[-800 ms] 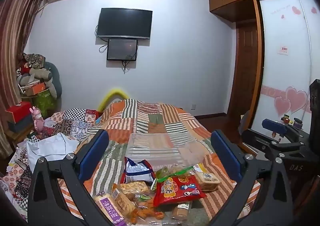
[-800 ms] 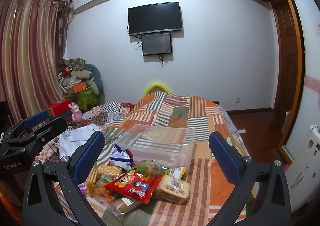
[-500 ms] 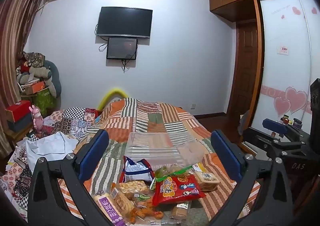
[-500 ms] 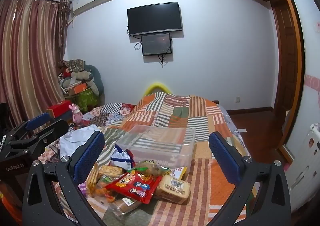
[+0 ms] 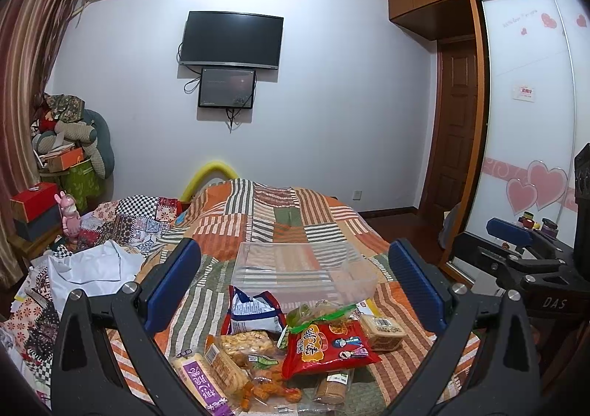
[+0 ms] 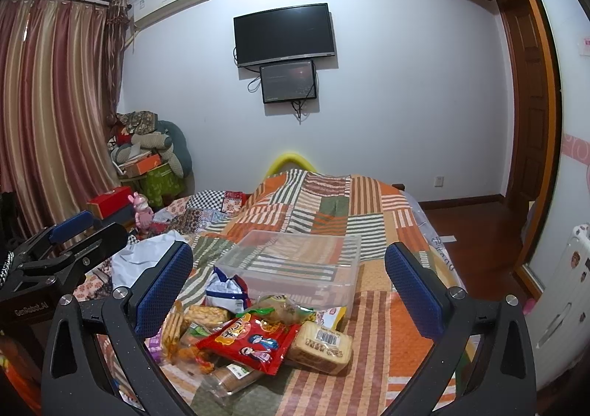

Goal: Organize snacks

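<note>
Left gripper (image 5: 293, 281) hangs above the near end of the bed, jaws spread wide, nothing between the blue pads (image 5: 173, 283), no contact with anything. Under and ahead of it: snack pile (image 5: 291, 349) on the striped patchwork bedspread (image 5: 265, 217). Pile left to right: purple-label packet (image 5: 201, 384) at the near left edge, cracker sleeve (image 5: 226, 368) just beside it, blue-white bag (image 5: 254, 311) standing behind, red bag (image 5: 328, 342) on top in the middle, tan bread pack (image 5: 381, 329) at the right edge. Clear plastic bin (image 5: 302, 265) sits just beyond the pile, upright, nothing visible inside it. Right gripper (image 6: 287, 285) is likewise released, jaws fully apart, pads clear of everything, the pile below and between the fingers. In its view the red bag (image 6: 250, 342) overlaps the bread pack (image 6: 320, 342), bin (image 6: 295, 261) right behind them. Each gripper shows at the edge of the other's view. Wall TV (image 5: 232, 38) straight ahead, wardrobe (image 5: 531, 114) at far right.
</note>
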`<action>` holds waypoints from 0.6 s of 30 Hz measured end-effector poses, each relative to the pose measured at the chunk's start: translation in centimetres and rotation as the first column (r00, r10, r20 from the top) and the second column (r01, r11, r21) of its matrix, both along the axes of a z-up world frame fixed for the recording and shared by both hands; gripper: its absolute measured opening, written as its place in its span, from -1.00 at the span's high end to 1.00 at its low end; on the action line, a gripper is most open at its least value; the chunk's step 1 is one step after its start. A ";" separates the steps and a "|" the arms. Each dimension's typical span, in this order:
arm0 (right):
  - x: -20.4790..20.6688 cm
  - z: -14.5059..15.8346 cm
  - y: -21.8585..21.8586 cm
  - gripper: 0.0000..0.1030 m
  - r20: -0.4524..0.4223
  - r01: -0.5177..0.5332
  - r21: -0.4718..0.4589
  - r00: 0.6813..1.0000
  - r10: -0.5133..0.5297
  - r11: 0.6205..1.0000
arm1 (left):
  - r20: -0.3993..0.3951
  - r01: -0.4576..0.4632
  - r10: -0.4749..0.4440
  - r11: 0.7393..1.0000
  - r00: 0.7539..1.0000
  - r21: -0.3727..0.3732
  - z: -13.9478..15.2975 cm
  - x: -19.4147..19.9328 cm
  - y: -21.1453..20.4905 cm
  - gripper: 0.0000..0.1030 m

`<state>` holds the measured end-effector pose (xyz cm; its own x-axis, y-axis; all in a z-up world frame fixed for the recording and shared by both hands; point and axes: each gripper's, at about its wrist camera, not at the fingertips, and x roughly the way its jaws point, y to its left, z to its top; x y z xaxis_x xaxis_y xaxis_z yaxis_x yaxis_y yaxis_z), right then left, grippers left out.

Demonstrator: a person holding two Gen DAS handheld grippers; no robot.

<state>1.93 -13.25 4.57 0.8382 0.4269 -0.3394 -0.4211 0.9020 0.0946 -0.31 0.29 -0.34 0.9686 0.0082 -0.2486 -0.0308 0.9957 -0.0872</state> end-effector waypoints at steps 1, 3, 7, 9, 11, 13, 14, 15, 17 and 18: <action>0.0 0.0 0.0 -1.00 0.001 0.000 0.000 1.000 0.000 1.000 | 0.000 -0.001 0.001 1.000 1.000 0.001 0.0 0.0 0.0 -1.00; -0.1 0.0 0.1 -1.00 0.002 0.000 0.001 1.000 0.000 1.000 | -0.001 0.000 0.000 1.000 1.000 -0.001 0.0 0.1 0.0 -1.00; -0.1 0.2 0.1 -1.00 -0.001 0.000 0.004 1.000 0.000 1.000 | -0.001 0.000 0.000 1.000 1.000 -0.004 0.0 -0.1 0.1 -1.00; -0.1 0.2 0.1 -1.00 -0.001 -0.001 0.004 1.000 0.001 1.000 | -0.002 -0.001 0.001 1.000 1.000 -0.006 0.0 -0.3 0.1 -1.00; -0.1 0.1 0.1 -1.00 -0.001 -0.001 0.004 1.000 0.001 1.000 | -0.003 -0.004 0.004 1.000 1.000 -0.005 0.0 -0.4 0.1 -1.00; -0.1 0.2 0.1 -1.00 -0.001 -0.001 0.005 1.000 0.001 1.000 | -0.006 -0.004 0.004 1.000 1.000 -0.005 -0.4 0.2 0.1 -1.00; -0.1 0.1 0.1 -1.00 -0.001 -0.002 0.005 1.000 0.002 1.000 | -0.005 -0.004 0.004 1.000 1.000 -0.007 -0.4 0.2 0.1 -1.00; -0.1 0.2 0.1 -1.00 -0.002 -0.002 0.005 1.000 0.002 1.000 | -0.006 -0.004 0.004 1.000 1.000 -0.008 -0.4 0.2 0.2 -1.00; -0.2 0.2 0.0 -1.00 -0.001 -0.002 0.006 1.000 0.002 1.000 | -0.005 -0.005 0.005 1.000 1.000 -0.008 -0.4 0.2 0.1 -1.00; -0.2 0.3 0.0 -1.00 -0.001 -0.002 0.006 1.000 0.002 1.000 | -0.006 -0.004 0.004 1.000 1.000 -0.009 -0.4 0.2 0.1 -1.00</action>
